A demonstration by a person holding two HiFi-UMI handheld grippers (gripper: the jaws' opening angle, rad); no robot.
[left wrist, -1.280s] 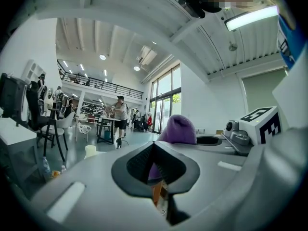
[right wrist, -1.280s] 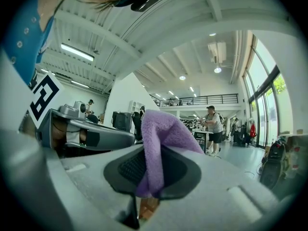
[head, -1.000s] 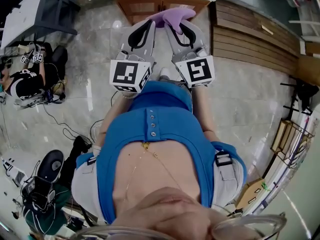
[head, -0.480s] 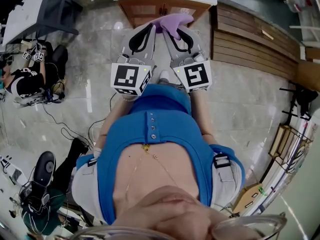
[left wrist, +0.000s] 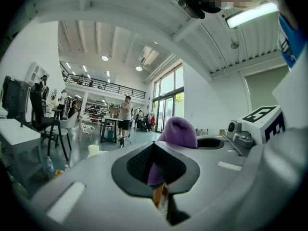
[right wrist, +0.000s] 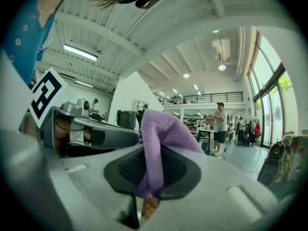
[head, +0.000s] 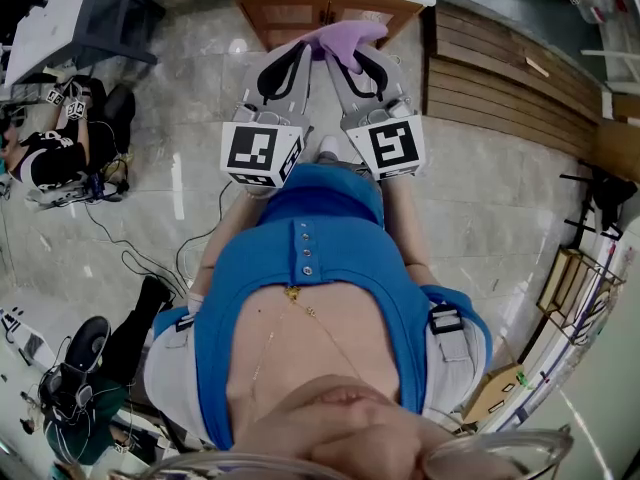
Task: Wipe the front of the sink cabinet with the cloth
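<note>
Bunching up, the cloth (head: 350, 36) looks purple, fuzzy and crumpled.

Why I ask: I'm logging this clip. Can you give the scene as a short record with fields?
left gripper: shut on cloth
right gripper: shut on cloth
cloth: purple, bunched, held between the two
cabinet: wooden front, white top, just ahead of the cloth
contact: cannot tell whether cloth touches cabinet
</note>
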